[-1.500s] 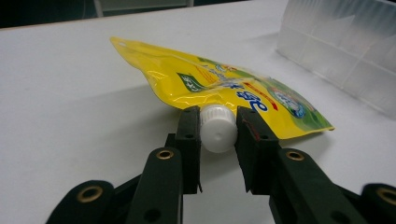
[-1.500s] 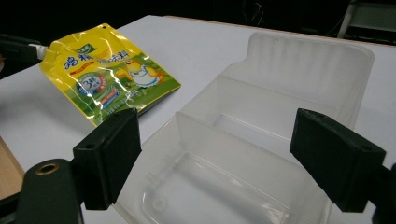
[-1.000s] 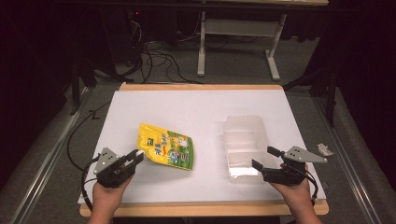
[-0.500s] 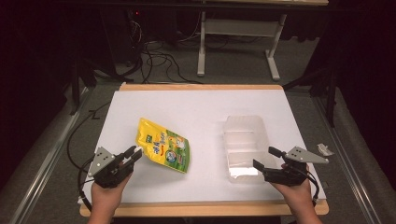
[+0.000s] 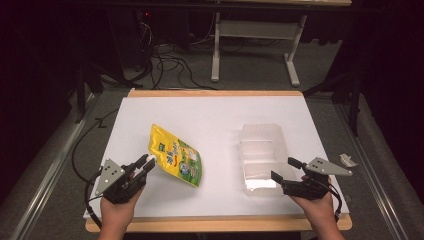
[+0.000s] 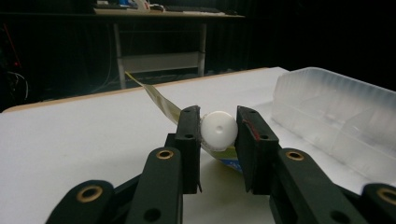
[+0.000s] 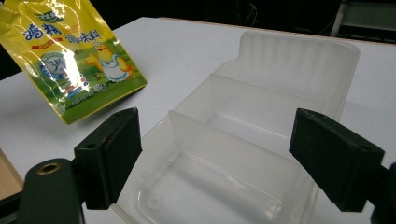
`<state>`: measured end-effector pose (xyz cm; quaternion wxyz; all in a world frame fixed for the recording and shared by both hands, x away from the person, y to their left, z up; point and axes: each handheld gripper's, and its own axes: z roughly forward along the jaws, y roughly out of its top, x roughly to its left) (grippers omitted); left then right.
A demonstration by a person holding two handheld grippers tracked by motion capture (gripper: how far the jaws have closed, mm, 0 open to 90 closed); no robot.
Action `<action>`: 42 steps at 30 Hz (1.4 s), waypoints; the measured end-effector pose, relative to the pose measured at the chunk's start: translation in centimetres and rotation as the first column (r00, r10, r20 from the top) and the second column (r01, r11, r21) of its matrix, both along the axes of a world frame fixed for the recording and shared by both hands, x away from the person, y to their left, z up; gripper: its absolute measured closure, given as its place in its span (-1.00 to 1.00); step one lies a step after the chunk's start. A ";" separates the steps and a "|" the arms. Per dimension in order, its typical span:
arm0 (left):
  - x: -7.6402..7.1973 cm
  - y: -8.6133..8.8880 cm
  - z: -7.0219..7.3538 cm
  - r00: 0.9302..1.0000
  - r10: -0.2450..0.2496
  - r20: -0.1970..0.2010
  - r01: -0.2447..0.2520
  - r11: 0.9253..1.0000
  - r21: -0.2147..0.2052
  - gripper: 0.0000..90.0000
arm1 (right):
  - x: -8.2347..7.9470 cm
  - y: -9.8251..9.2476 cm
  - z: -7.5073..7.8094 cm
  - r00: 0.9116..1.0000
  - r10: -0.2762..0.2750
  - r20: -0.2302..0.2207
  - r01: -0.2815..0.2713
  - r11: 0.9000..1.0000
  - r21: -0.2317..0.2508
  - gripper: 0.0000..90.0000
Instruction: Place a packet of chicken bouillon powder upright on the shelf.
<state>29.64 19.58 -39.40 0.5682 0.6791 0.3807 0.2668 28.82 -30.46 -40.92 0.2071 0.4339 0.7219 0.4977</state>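
Left tool (image 5: 146,163) clamped on the white cap (image 6: 218,129) of a yellow pouch (image 5: 176,155); right tool (image 5: 283,169) wide apart, holding nothing.

Nearest the person, both hands sit at the worktop's (image 5: 210,112) front edge. The pouch lies tilted just beyond the left tool (one corner lifted, seen from the left gripper view), left of centre. Right tool's jaws hover at the near end of a clear divided tray (image 5: 262,155), which rests right of the pouch, apart from it.

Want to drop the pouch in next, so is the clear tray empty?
Empty. The tray shows bare compartments in the right gripper view; the pouch lies beside it on the table.
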 end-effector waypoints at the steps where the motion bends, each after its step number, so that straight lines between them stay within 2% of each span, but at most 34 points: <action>1: -0.1 -0.2 0.0 1.000 0.003 0.006 -0.003 1.000 -0.007 0.60 | 0.0 0.0 0.0 1.000 0.001 0.000 -0.001 1.000 0.001 -0.62; 5: -0.1 -0.9 0.2 1.000 0.015 0.022 -0.014 0.999 -0.047 0.59 | 0.0 0.0 0.0 1.000 -0.002 -0.003 0.002 1.000 0.004 -0.62; 13: 0.1 -1.7 0.5 1.000 0.009 0.027 -0.007 0.997 -0.076 0.59 | -0.1 0.1 0.0 1.000 -0.001 -0.002 0.001 1.000 -0.004 -0.62; 25: 0.1 -2.0 0.6 1.000 -0.010 0.021 0.012 0.995 -0.102 0.57 | -0.2 0.0 0.0 1.000 -0.005 0.003 0.005 1.000 -0.013 -0.62; 30: 0.1 -2.2 0.5 1.000 -0.024 0.016 0.025 0.995 -0.096 0.54 | -0.2 -0.1 0.0 1.000 -0.005 0.006 0.005 1.000 -0.015 -0.61; 36: 0.1 -3.0 0.2 0.999 -0.041 0.008 0.042 0.996 -0.081 0.37 | -0.1 0.0 -0.1 1.000 -0.004 -0.001 0.004 1.000 -0.020 -0.61; 37: 0.2 -3.2 0.2 0.999 -0.052 -0.002 0.052 0.995 -0.086 0.28 | -0.1 0.1 -0.1 1.000 -0.004 -0.005 0.004 1.000 -0.020 -0.61; 42: 0.3 -3.9 -0.2 0.998 -0.062 -0.027 0.060 0.995 -0.083 0.14 | -0.1 0.0 -0.1 1.000 -0.004 -0.002 0.003 1.000 -0.020 -0.61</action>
